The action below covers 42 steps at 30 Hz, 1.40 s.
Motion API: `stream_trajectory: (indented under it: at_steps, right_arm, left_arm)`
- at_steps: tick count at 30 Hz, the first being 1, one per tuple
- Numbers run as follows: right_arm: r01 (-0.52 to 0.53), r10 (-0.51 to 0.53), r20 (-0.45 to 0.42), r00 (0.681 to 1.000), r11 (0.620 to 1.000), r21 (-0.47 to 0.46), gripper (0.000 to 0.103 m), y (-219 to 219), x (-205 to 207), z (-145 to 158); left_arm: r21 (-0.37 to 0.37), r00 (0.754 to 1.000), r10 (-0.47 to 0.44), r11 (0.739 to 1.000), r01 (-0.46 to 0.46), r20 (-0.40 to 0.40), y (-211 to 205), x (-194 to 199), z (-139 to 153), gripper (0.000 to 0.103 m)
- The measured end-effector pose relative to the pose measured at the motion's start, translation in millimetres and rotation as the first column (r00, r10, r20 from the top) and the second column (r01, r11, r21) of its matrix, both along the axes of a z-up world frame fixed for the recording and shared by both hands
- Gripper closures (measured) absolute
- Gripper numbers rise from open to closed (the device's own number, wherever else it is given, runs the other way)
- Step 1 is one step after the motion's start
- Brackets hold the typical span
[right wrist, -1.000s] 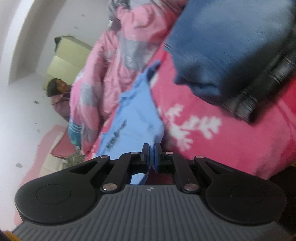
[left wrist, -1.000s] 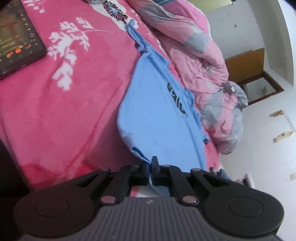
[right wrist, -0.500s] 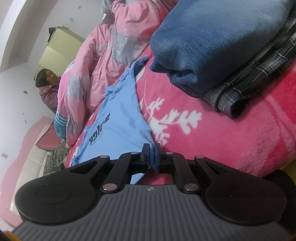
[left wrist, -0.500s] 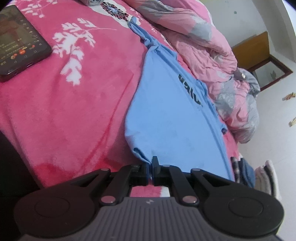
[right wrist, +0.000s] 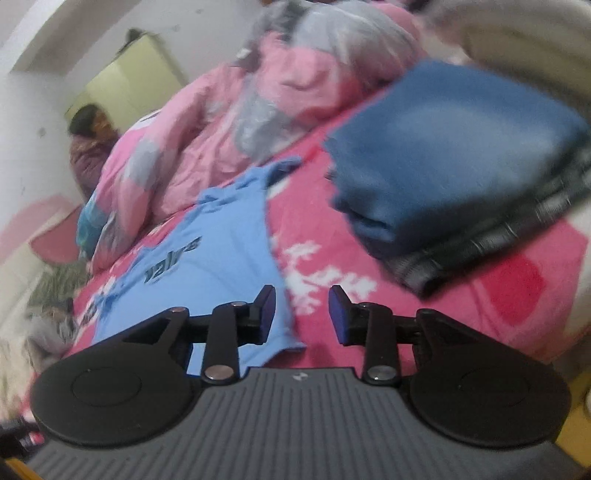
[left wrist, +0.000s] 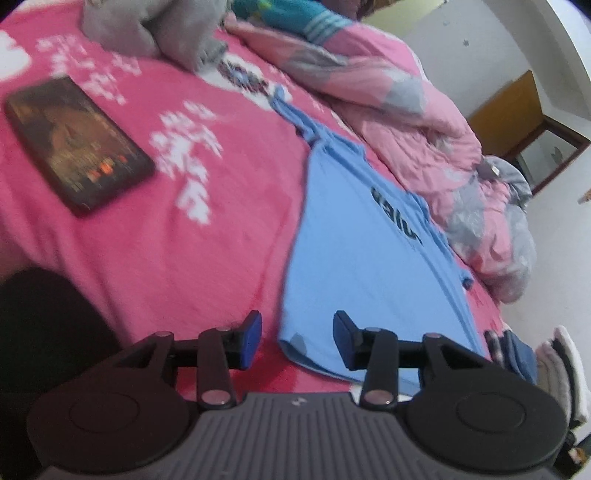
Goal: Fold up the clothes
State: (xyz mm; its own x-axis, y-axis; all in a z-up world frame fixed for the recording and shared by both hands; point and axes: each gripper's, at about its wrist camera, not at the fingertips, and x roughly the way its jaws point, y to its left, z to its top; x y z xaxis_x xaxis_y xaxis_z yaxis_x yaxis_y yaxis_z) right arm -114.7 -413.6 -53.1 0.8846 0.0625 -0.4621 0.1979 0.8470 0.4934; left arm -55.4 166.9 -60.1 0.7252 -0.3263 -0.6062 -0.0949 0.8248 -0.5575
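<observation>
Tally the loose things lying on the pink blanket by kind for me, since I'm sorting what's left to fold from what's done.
Spread-out shirts: 1, the light blue T-shirt
Folded garments in the stack: 2, the dark blue folded garment on the plaid folded garment
Phones: 1, the phone
Grey bunched cloth: 1, the grey cloth
Total: 5

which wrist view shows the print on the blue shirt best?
Right wrist: the dark lettering on the blue shirt runs nearly full length, though blurred. Left wrist shows the same lettering foreshortened, near the shirt's far edge beside the pink quilt.
</observation>
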Motion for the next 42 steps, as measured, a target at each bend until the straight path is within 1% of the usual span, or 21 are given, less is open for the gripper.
stream_trajectory:
  at_steps: [1, 3, 5, 8, 10, 11, 13, 14, 15, 16, 17, 19, 23, 27, 29, 31, 32, 33, 36, 39, 42]
  right_arm:
    - [-0.036, 0.037, 0.006, 0.999, 0.999, -0.024, 0.072, 9, 2, 3]
    - [-0.135, 0.136, 0.01, 0.991, 0.988, -0.08, 0.072, 35, 11, 6]
    - [-0.249, 0.252, 0.008, 0.968, 0.96, -0.13, 0.072, 66, 23, 6]
    - [-0.424, 0.431, -0.008, 0.902, 0.884, -0.197, 0.072, 120, 43, 2]
    - [-0.494, 0.503, -0.028, 0.864, 0.834, -0.245, 0.073, 149, 51, 0]
    - [-0.516, 0.526, -0.039, 0.85, 0.815, -0.263, 0.073, 160, 54, -2]
    - [-0.546, 0.553, -0.059, 0.831, 0.789, -0.283, 0.073, 177, 59, -10]
    - [-0.556, 0.559, -0.077, 0.825, 0.782, -0.283, 0.073, 182, 62, -16]
    - [-0.562, 0.557, -0.104, 0.824, 0.782, -0.27, 0.073, 184, 65, -25]
    - [-0.562, 0.554, -0.11, 0.825, 0.784, -0.264, 0.074, 184, 65, -32]
    - [-0.558, 0.553, -0.102, 0.827, 0.786, -0.267, 0.074, 184, 62, -34]
    - [-0.559, 0.555, -0.101, 0.826, 0.781, -0.279, 0.074, 183, 55, -31]
    - [-0.549, 0.542, -0.11, 0.833, 0.787, -0.281, 0.074, 185, 49, -15]
    - [-0.543, 0.57, -0.01, 0.821, 0.777, -0.32, 0.074, 195, 48, -2]
    - [-0.549, 0.58, -0.005, 0.815, 0.769, -0.328, 0.074, 204, 53, -7]
    - [-0.569, 0.58, -0.062, 0.812, 0.765, -0.302, 0.074, 209, 59, -26]
    - [-0.564, 0.57, -0.072, 0.818, 0.773, -0.289, 0.074, 210, 59, -38]
    - [-0.548, 0.558, -0.056, 0.828, 0.786, -0.286, 0.073, 210, 56, -44]
    - [-0.524, 0.541, -0.024, 0.841, 0.8, -0.291, 0.073, 211, 52, -45]
    - [-0.524, 0.542, -0.025, 0.84, 0.799, -0.296, 0.073, 212, 52, -45]
    - [-0.528, 0.547, -0.021, 0.837, 0.795, -0.298, 0.072, 213, 51, -47]
  left_arm:
    - [0.035, 1.0, 0.003, 0.999, -0.003, 0.018, -2, -2, 6, 0.064]
    - [0.102, 0.998, -0.008, 0.995, 0.002, 0.058, -10, -5, 18, 0.064]
    - [0.165, 0.992, -0.064, 0.985, 0.046, 0.105, -24, -7, 29, 0.063]
    - [0.25, 0.975, -0.174, 0.959, 0.134, 0.142, -53, -6, 35, 0.063]
    - [0.31, 0.956, -0.249, 0.931, 0.193, 0.155, -75, -4, 36, 0.061]
    - [0.344, 0.948, -0.281, 0.914, 0.217, 0.151, -86, -2, 33, 0.061]
    - [0.414, 0.939, -0.324, 0.875, 0.251, 0.115, -106, 3, 22, 0.061]
    - [0.447, 0.939, -0.332, 0.855, 0.263, 0.083, -114, 6, 13, 0.061]
    - [0.478, 0.943, -0.33, 0.835, 0.271, 0.041, -120, 9, 3, 0.061]
    - [0.5, 0.945, -0.326, 0.82, 0.278, 0.008, -123, 11, -6, 0.059]
    - [0.502, 0.946, -0.323, 0.82, 0.275, 0.01, -123, 10, -10, 0.059]
    - [0.484, 0.946, -0.324, 0.832, 0.271, 0.028, -120, 6, -10, 0.059]
    - [0.455, 0.947, -0.32, 0.848, 0.273, 0.029, -113, 3, -12, 0.058]
    - [0.466, 0.948, -0.316, 0.844, 0.266, 0.031, -117, 1, -10, 0.057]
    - [0.467, 0.948, -0.316, 0.844, 0.264, 0.036, -115, 5, -12, 0.056]
    - [0.456, 0.948, -0.316, 0.85, 0.263, 0.041, -113, 6, -13, 0.055]
    - [0.451, 0.948, -0.317, 0.852, 0.264, 0.043, -112, 6, -14, 0.054]
    - [0.447, 0.947, -0.318, 0.854, 0.265, 0.045, -111, 6, -14, 0.054]
    - [0.435, 0.945, -0.322, 0.859, 0.27, 0.051, -110, 7, -14, 0.051]
    - [0.438, 0.945, -0.323, 0.858, 0.268, 0.055, -110, 6, -15, 0.05]
    - [0.441, 0.944, -0.324, 0.857, 0.266, 0.06, -111, 3, -15, 0.045]
